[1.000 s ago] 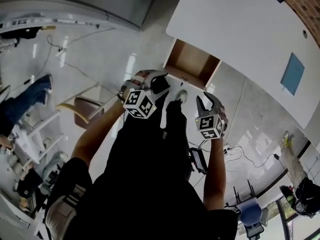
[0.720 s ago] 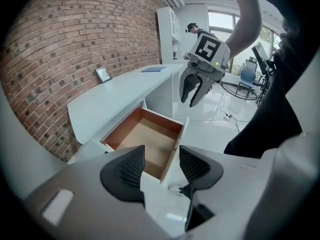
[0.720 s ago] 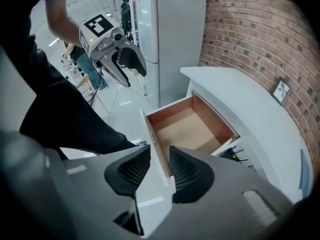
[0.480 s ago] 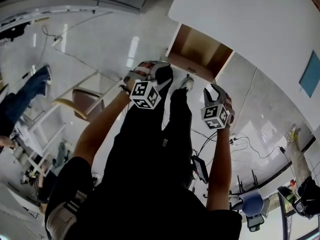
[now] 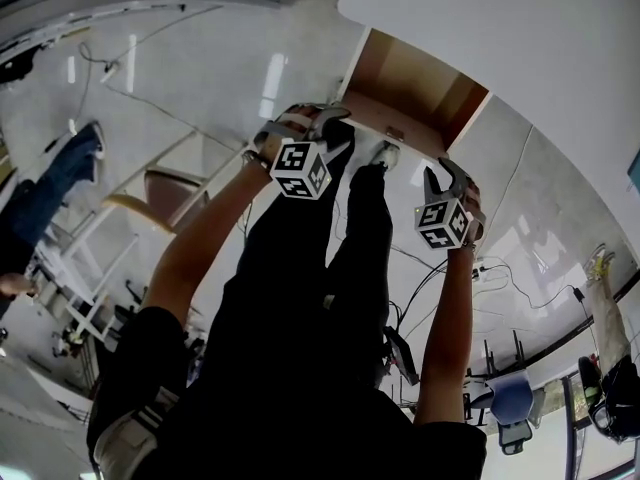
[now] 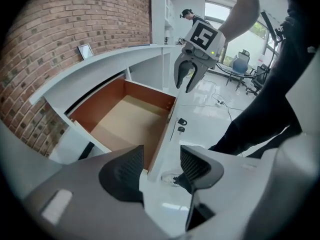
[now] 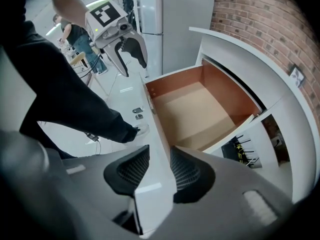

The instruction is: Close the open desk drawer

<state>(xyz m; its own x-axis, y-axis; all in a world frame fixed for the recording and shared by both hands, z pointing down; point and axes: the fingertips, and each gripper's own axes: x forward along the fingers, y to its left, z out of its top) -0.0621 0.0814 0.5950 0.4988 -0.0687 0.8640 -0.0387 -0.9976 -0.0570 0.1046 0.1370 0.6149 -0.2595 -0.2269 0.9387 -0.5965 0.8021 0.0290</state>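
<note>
The open drawer (image 5: 415,88) juts out from under the white desk (image 5: 520,38), its brown inside empty (image 6: 125,119) (image 7: 192,114). Its white front panel (image 5: 385,128) faces the person. My left gripper (image 5: 322,126) hangs over the panel's left end, open; the panel's top edge (image 6: 165,134) shows in the gap of my left gripper (image 6: 159,168). My right gripper (image 5: 446,176) is over the right end, jaws opening; the panel's edge (image 7: 152,194) lies between the pads of my right gripper (image 7: 159,171), and I see no pressing. Each view also shows the other gripper: right (image 6: 189,81), left (image 7: 131,56).
The person's dark legs and a shoe (image 5: 385,153) stand right before the drawer. A wooden chair (image 5: 170,193) is at the left, cables (image 5: 500,298) and a blue office chair (image 5: 505,403) at the right. A brick wall (image 6: 60,39) backs the desk.
Both grippers have come down and forward toward the drawer's front panel, from in front of the legs to over its top edge. The drawer stays open.
</note>
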